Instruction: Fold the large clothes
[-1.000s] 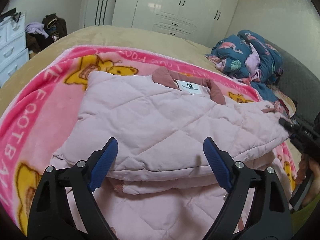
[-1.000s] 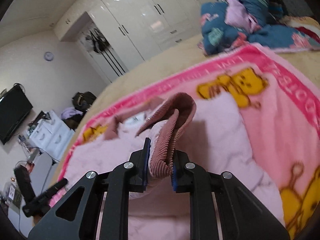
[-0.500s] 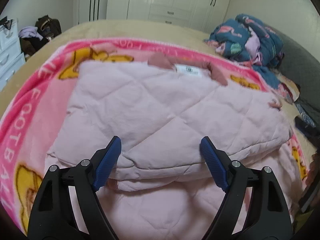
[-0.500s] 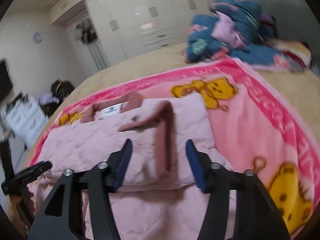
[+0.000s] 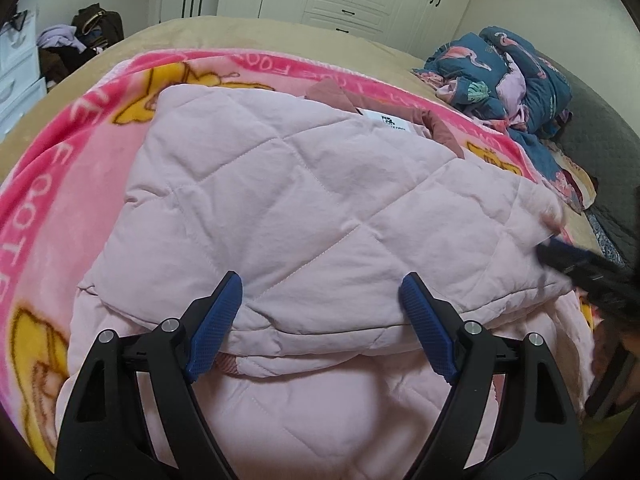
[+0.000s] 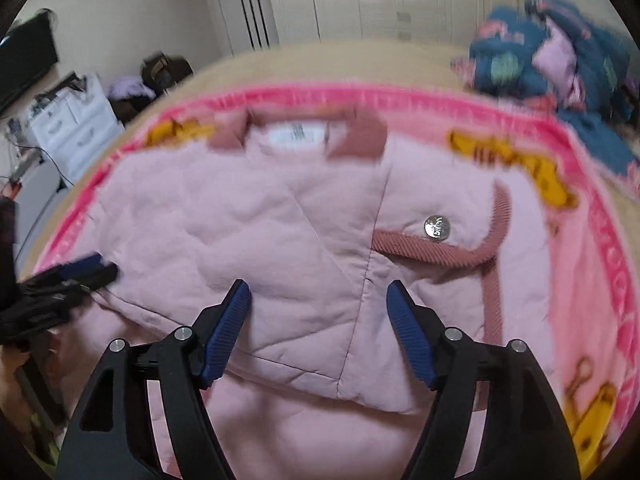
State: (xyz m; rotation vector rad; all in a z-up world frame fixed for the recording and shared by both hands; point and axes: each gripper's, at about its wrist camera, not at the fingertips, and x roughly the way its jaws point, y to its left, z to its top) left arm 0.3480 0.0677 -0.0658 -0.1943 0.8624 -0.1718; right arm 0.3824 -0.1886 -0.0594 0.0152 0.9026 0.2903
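A folded pink quilted jacket point(image 5: 304, 208) lies on a pink cartoon blanket point(image 5: 60, 184), collar at 12 o'clock. The left gripper point(image 5: 320, 300) hovers wide apart over its near edge; the right gripper point(image 6: 318, 304), jaws opening, holds nothing

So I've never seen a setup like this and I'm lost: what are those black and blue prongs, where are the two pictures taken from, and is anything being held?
The prongs are two handheld grippers, one in each of a person's hands, each carrying a forward-looking camera. One picture looks along the left gripper, the other along the right gripper. Both point at a pink quilted jacket, partly folded on a pink cartoon blanket spread over a bed. Neither holds anything: the left is open, and the right's jaws are opening over the jacket, gripping nothing.
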